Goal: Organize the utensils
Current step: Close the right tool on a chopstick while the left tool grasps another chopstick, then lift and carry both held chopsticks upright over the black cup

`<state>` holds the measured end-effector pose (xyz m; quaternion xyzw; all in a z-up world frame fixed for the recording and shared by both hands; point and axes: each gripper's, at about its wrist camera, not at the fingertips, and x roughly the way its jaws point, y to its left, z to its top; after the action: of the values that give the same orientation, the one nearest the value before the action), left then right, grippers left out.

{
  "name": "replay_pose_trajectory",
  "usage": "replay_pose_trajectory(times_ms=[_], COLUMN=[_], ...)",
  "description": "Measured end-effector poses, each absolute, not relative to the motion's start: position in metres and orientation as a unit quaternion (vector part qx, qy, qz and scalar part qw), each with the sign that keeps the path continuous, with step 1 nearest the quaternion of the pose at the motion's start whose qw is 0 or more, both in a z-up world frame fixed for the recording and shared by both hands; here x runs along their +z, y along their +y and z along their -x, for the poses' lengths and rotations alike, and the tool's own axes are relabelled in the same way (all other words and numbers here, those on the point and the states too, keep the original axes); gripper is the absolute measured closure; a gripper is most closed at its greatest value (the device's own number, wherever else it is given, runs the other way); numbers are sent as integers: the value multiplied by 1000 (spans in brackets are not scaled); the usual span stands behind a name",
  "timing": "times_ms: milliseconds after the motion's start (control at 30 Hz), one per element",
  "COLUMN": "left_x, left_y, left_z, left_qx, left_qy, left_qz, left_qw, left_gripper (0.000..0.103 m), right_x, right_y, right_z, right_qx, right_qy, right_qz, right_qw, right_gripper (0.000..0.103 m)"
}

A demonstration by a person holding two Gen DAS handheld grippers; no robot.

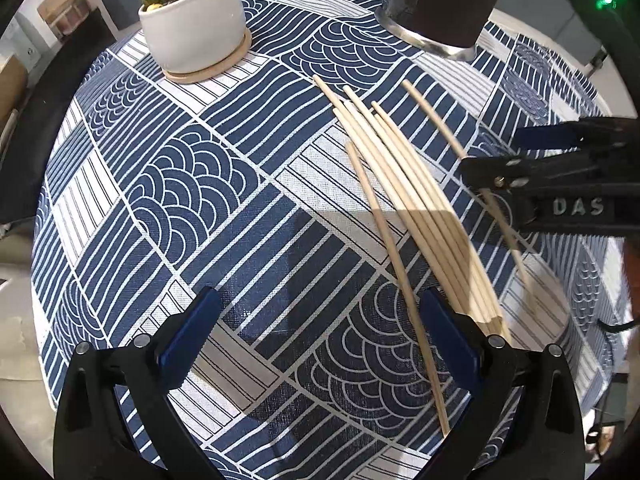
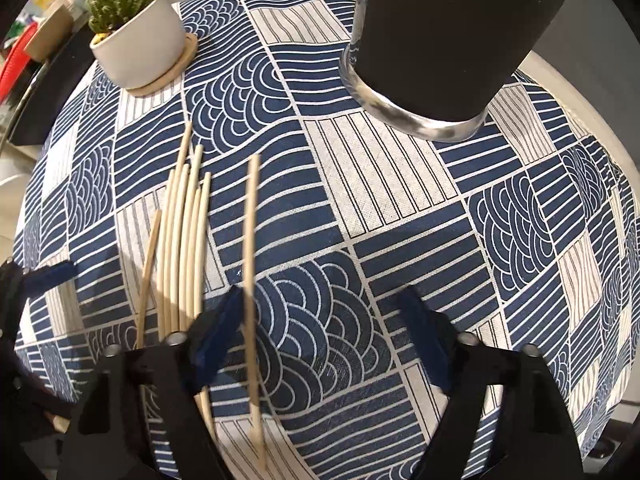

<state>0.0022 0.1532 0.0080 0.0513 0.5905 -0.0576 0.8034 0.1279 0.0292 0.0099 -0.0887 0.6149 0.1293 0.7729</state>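
Observation:
Several pale wooden chopsticks (image 1: 420,208) lie side by side on the blue-and-white patterned tablecloth (image 1: 192,184); the same bundle (image 2: 182,248) shows in the right wrist view. One loose stick (image 1: 396,280) lies beside the bundle and crosses just inside my left gripper's right finger. My left gripper (image 1: 320,340) hangs open over the cloth and grips nothing. My right gripper (image 2: 324,332) is open, with a single blurred chopstick (image 2: 252,264) between its jaws, close against the left finger (image 2: 218,332). I cannot tell whether that stick rests on the cloth. In the left wrist view, the right gripper (image 1: 490,152) straddles this stick (image 1: 436,120).
A black tumbler with a steel base (image 2: 452,52) stands at the back right of the round table, seen also as the tumbler (image 1: 440,4). A white pot with a cactus (image 1: 192,28) sits on a wooden saucer at the back left. The table rim (image 2: 580,92) curves behind.

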Motion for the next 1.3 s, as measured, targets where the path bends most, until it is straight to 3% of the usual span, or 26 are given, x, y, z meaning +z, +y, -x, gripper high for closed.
replay_pose_trajectory(times_ms=[167,300,400,467,500,667,733,1300], left_x=[9,10,16,20,22,24,24,36], left_y=[156,164,176,187,192,210,217,244], left_z=[3,3,6,8,9,7,7,22], left_qx=[-60,-55,-44,-34,-31,-6,0,29], left_qy=[575,573,571,569,570,578,582,596], left_qz=[-58,-54,-44,-36,-33,-4,9,76], left_qw=[814,816,819,821,820,816,813,799], left_gripper=[5,6,22,40,44,85,94,98], right_x=[20,23,26,26,26,21,22,39], right_y=[30,24,16,6,0,-31,-47,-171], right_z=[-118,-116,-105,-97,-94,-75,-67,-21], right_qx=[135,140,140,142,143,144,146,126], right_qy=[619,618,618,617,617,614,614,601], right_qz=[94,99,100,97,95,95,90,51], right_qw=[768,767,767,768,768,770,771,788], right_gripper=[70,83,94,98,98,98,98,98])
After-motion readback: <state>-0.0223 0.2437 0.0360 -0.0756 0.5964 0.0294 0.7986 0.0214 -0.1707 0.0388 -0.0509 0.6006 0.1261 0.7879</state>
